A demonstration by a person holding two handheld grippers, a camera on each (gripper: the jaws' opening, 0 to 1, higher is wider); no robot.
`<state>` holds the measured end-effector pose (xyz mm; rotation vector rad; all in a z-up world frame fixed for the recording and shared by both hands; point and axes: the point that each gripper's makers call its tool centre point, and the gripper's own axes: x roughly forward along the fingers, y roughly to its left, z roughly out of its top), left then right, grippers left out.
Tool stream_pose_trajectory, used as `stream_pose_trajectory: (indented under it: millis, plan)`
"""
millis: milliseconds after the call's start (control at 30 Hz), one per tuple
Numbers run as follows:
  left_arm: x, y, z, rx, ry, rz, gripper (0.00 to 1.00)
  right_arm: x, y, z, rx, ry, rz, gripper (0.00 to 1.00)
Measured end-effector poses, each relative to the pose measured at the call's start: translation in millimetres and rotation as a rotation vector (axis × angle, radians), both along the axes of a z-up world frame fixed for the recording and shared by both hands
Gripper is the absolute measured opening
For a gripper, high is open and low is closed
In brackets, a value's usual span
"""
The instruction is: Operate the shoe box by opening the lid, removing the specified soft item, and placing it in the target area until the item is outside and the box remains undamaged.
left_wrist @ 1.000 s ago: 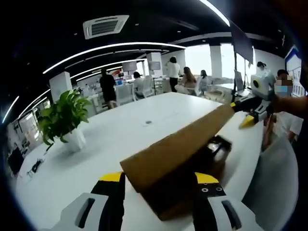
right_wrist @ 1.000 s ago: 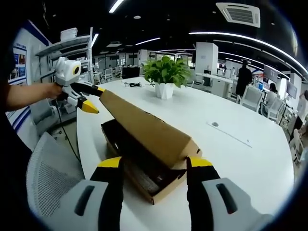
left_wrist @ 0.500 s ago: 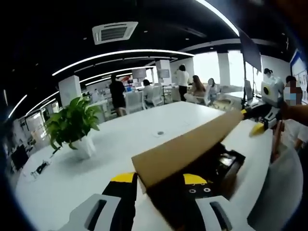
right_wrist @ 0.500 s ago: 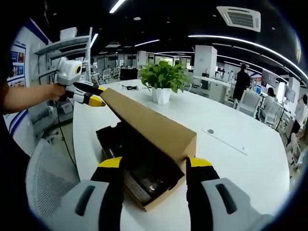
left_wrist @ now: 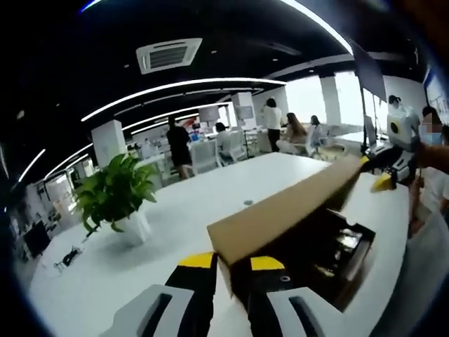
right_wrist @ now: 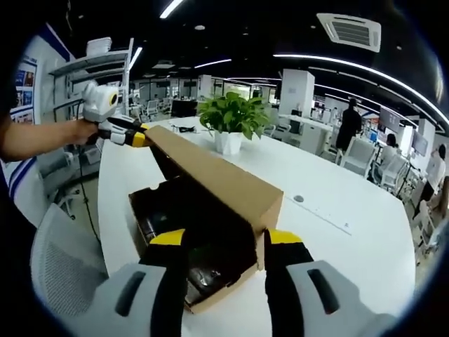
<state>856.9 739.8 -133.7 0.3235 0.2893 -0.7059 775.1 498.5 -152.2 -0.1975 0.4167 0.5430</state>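
Note:
A brown cardboard shoe box (right_wrist: 214,300) lies on the white table (right_wrist: 337,253), its lid (right_wrist: 210,175) tilted up along one long side. Dark contents fill the box (left_wrist: 354,284); I cannot make out single items. My left gripper (left_wrist: 231,262) has its yellow-tipped jaws drawn close together on the near end of the lid (left_wrist: 287,210). From the right gripper view, the left gripper (right_wrist: 137,137) pinches the lid's far end. My right gripper (right_wrist: 223,237) stands open, its jaws straddling the lid's other end. In the left gripper view, the right gripper (left_wrist: 379,172) sits at that far end.
A potted green plant (right_wrist: 231,119) stands on the table (left_wrist: 175,217) beyond the box; the plant (left_wrist: 116,200) is left of the lid. A grey mesh chair (right_wrist: 63,281) stands at the table's edge. A person's arm (right_wrist: 42,137) holds the left gripper. People (left_wrist: 179,144) stand far behind.
The lid has risen higher, showing more of the dark inside. The left gripper's jaws have narrowed onto the lid's end. Both views have shifted slightly.

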Motion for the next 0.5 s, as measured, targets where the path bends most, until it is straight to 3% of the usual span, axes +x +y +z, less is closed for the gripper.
stream_pose_trajectory:
  millis: [100,333,500]
  plan:
    - [4.7,-2,2.2,0.016,-0.020,0.000,0.11,7,-6,2.1,-0.019,-0.008,-0.011,0.27]
    - [11.7,-1,7.1,-0.020,-0.009,0.016,0.07,22,-21,1.9,-0.045,-0.030,-0.040,0.13]
    - [20.0,0,6.8,-0.029,-0.006,0.017,0.06,23,-30,-5.9,-0.037,-0.016,-0.069,0.13]
